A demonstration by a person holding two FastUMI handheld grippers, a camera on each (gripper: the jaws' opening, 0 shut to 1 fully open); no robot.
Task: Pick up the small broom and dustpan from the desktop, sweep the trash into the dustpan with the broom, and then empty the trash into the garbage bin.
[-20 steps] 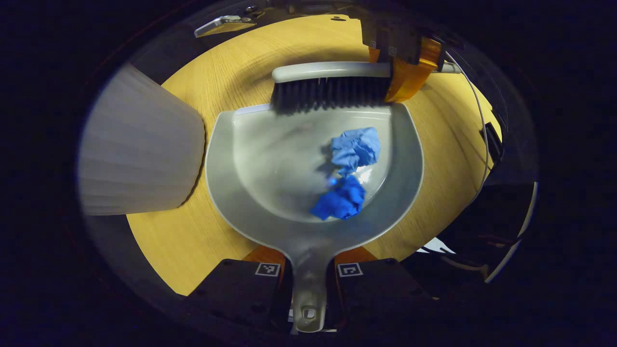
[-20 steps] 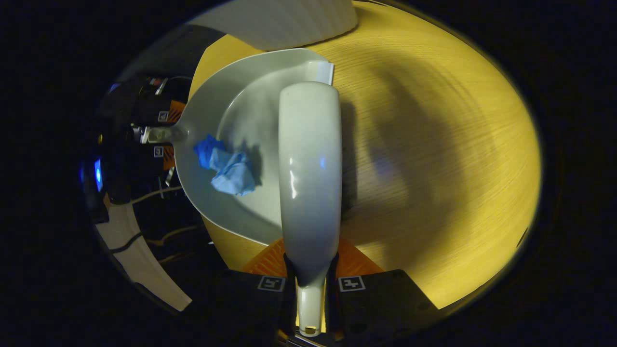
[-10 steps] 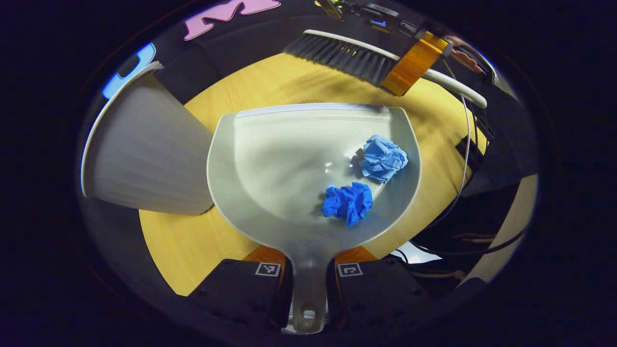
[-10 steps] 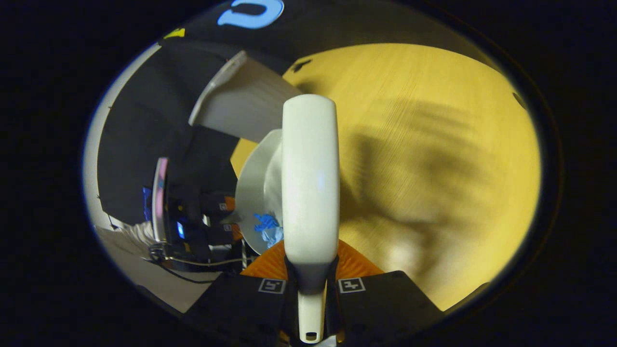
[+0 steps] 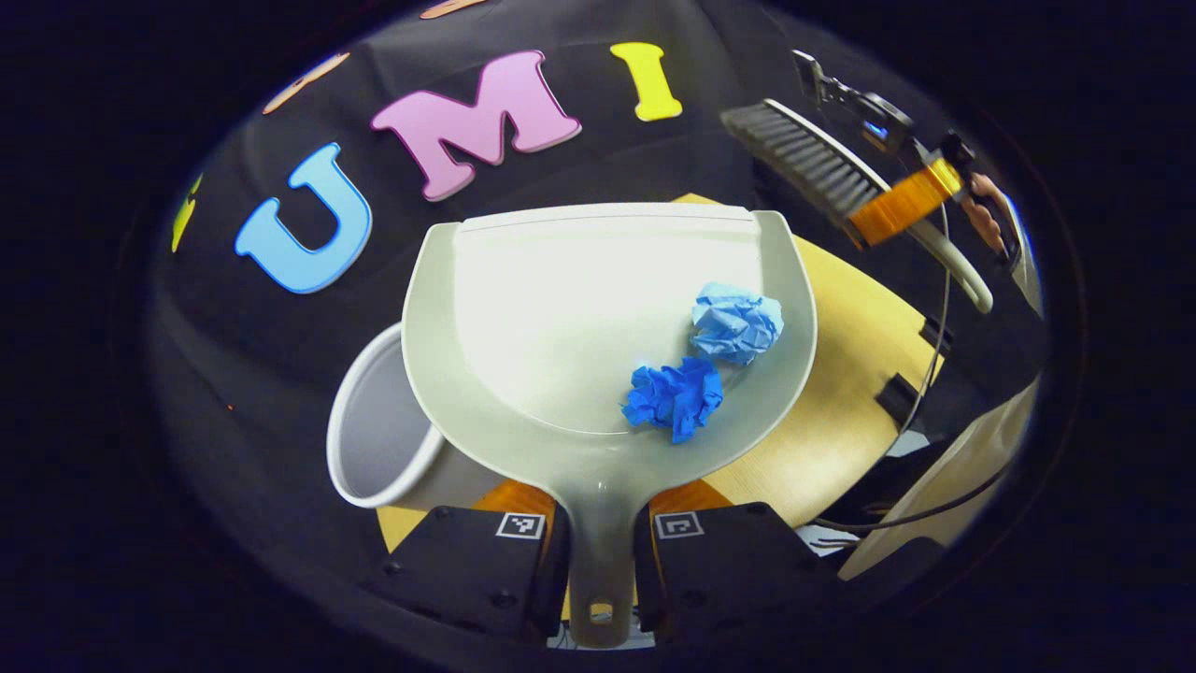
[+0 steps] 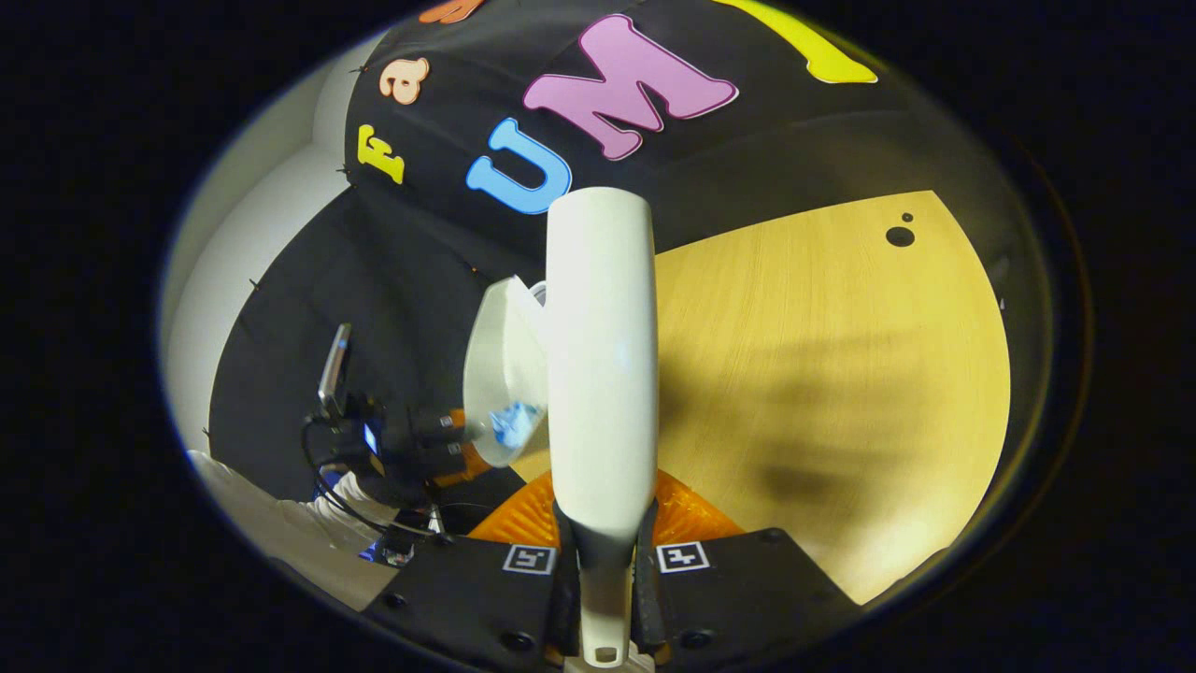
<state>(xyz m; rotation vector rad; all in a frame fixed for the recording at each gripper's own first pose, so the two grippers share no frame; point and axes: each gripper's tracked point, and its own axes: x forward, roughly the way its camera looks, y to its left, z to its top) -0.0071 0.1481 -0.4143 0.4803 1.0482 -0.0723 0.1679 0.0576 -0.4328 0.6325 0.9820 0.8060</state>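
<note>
My left gripper (image 5: 598, 561) is shut on the handle of the white dustpan (image 5: 561, 308), which is raised off the table. In the pan lie a light blue paper ball (image 5: 736, 322) and a dark blue paper ball (image 5: 675, 396), both toward its right side. The white garbage bin (image 5: 374, 439) stands below and left of the pan, its open mouth showing. My right gripper (image 6: 603, 579) is shut on the handle of the white broom (image 6: 600, 355), held up in the air. The left gripper view shows that broom (image 5: 813, 164) at the upper right, and the right gripper view shows the dustpan (image 6: 500, 374) left of the broom.
The wooden table (image 6: 822, 374) spreads to the right in the right gripper view, with a small dark hole (image 6: 900, 236) near its far edge. Cables (image 5: 925, 505) hang off the table's right edge in the left gripper view. The black booth wall stands behind.
Both grippers have risen from the table. The dustpan has lifted and now hangs above the bin's edge; the broom has swung up and away to the right. The paper balls shifted slightly.
</note>
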